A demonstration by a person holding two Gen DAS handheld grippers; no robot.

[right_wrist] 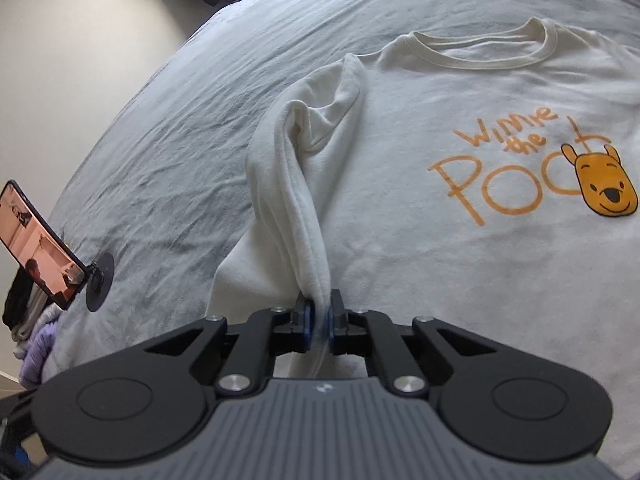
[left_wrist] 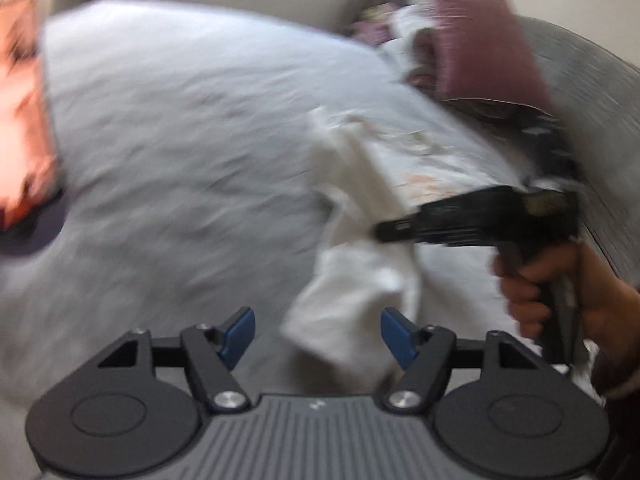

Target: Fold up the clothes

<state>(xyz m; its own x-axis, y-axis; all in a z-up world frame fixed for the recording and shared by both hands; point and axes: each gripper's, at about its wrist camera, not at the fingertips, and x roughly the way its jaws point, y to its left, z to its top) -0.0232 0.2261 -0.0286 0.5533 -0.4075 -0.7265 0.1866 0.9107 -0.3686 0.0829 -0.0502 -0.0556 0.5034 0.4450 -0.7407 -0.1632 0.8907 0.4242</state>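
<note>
bed [right_wrist: 168, 128]: my view shows rumpled grey sheet, pale wall behind | shirt [right_wrist: 460, 240]: cream, flat on bed | right tool [right_wrist: 319, 316]: pinching sleeve [right_wrist: 288, 184] | left tool [left_wrist: 318, 336]: jaws apart, empty | phone [right_wrist: 40, 244]: propped at bed's edge

Cream T-shirt [right_wrist: 460, 240] showing orange lettering and a yellow bear face; pale grey-blue bedsheet [right_wrist: 168, 128] lying beneath; mauve pillow [left_wrist: 476, 36] sitting far right; blue gripper pads [left_wrist: 240, 330].

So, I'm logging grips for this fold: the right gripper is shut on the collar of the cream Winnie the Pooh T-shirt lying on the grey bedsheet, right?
Not the collar. The right gripper is shut on the bunched sleeve of the cream Winnie the Pooh T-shirt lying on the grey bedsheet; the collar lies untouched farther up. The right wrist view shows it.
</note>
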